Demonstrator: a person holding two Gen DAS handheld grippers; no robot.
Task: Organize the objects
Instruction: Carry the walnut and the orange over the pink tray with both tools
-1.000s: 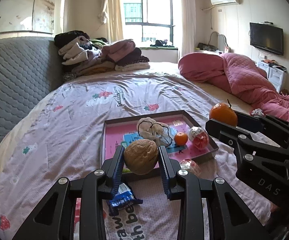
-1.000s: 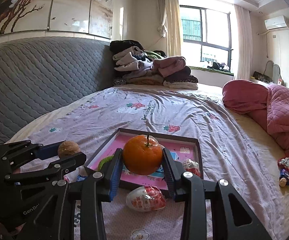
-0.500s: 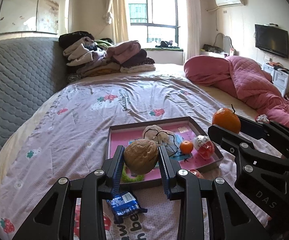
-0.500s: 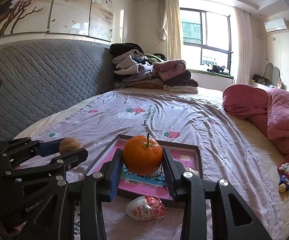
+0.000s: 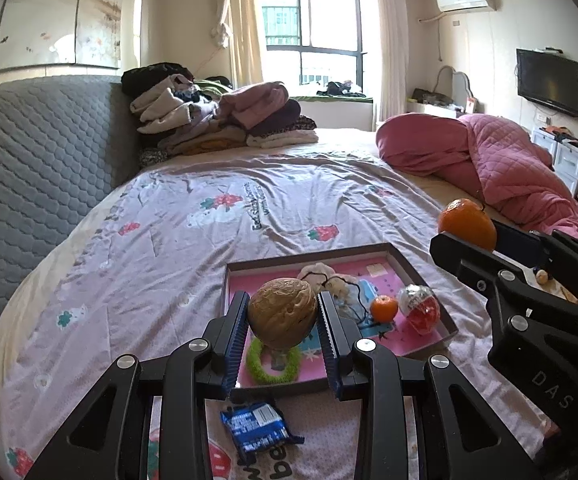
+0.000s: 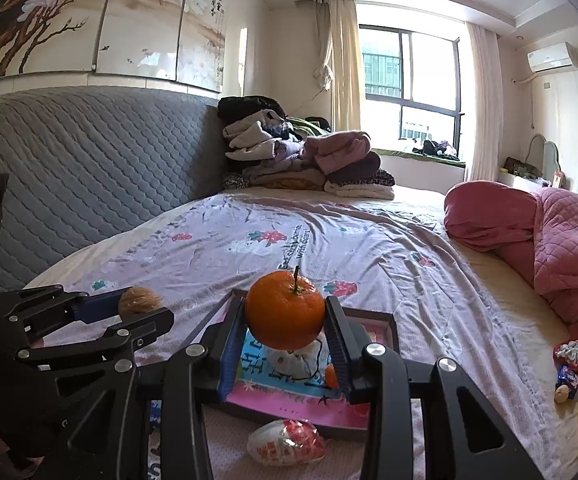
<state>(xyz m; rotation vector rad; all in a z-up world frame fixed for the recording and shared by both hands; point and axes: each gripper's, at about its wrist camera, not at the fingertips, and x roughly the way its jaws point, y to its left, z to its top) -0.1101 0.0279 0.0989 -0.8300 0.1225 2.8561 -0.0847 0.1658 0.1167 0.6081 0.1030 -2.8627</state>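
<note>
My left gripper point(image 5: 282, 316) is shut on a brown walnut point(image 5: 282, 313), held above the near edge of a pink-lined tray point(image 5: 421, 276) on the bed. My right gripper point(image 6: 285, 322) is shut on a large orange with a stem point(image 6: 285, 310), also over the tray point(image 6: 393, 330). In the left wrist view the orange point(image 5: 467, 223) shows at the right in the other gripper. In the right wrist view the walnut point(image 6: 140, 299) shows at the left. Inside the tray lie a small orange point(image 5: 384, 307), a red-and-silver foil egg point(image 5: 421, 307), a green ring point(image 5: 273, 364) and a white pouch with black cord point(image 5: 331, 278).
A blue snack packet point(image 5: 255, 430) lies on the sheet just before the tray. Another foil egg point(image 6: 287, 444) lies in front of the tray. Small wrapped sweets point(image 6: 569, 368) sit at the right by a pink quilt point(image 6: 561, 248). Folded clothes point(image 5: 217, 120) are stacked against the grey headboard point(image 5: 29, 168).
Both grippers have risen and drawn back a little with the walnut and the orange still held. The tray and the blue packet now sit lower and farther in view.
</note>
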